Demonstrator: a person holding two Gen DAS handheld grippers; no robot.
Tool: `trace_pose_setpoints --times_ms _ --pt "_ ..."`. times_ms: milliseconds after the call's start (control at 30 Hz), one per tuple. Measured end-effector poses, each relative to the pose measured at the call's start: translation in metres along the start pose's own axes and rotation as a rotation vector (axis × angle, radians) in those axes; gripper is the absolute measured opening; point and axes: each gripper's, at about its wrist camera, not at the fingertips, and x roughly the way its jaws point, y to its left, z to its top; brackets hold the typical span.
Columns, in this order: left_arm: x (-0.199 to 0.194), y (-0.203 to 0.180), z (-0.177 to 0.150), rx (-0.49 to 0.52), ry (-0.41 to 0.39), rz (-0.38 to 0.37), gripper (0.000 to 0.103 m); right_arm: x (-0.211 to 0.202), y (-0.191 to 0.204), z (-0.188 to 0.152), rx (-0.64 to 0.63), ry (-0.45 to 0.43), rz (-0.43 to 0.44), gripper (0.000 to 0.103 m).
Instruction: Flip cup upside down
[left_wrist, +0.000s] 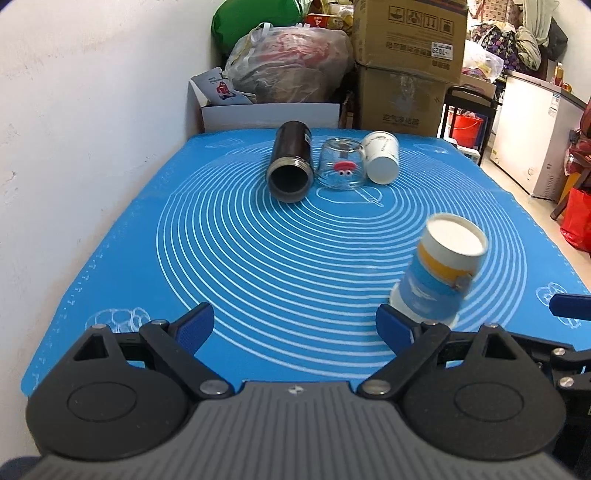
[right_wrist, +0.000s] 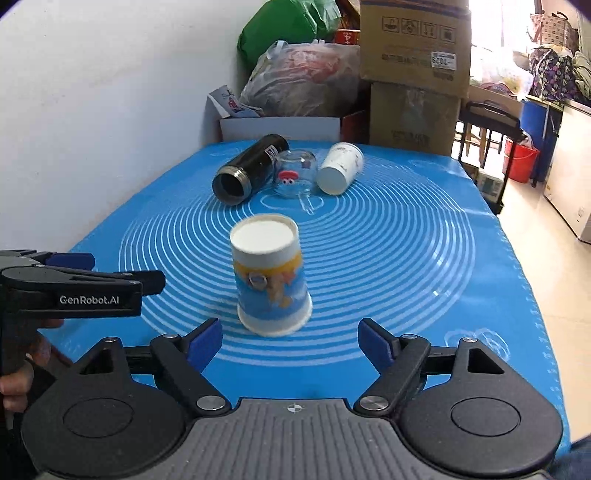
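- The right gripper (right_wrist: 290, 341) hangs with fingers spread wide and empty; the printed paper cup (right_wrist: 271, 277) stands mouth-down on the blue silicone baking mat (right_wrist: 424, 258), just beyond and between the fingertips, blurred and slightly tilted, apparently just set down.
- The left gripper (left_wrist: 295, 328), likewise spread and holding nothing, sits just left of the cup, near but apart.
- A black flask (right_wrist: 249, 170), a glass cup (right_wrist: 295, 173) and a white paper cup (right_wrist: 340, 168) lie on their sides at the far end, well apart.
- Open mat surrounds the cup; the near edge sits closest.
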Motion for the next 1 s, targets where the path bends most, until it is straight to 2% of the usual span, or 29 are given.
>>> trace_pose_setpoints --times_ms 400,700,1000 --pt "-0.03 -0.028 -0.021 0.059 0.015 -0.054 0.094 -0.025 -0.016 -0.025 0.04 0.027 -0.042 0.083" --pt "-0.034 -0.041 -0.025 0.092 0.008 -0.043 0.094 -0.031 -0.021 -0.028 0.047 0.02 -0.07 0.083" --pt "-0.034 -0.042 -0.028 0.094 0.016 -0.048 0.094 -0.031 -0.025 -0.03 0.067 0.024 -0.064 0.083"
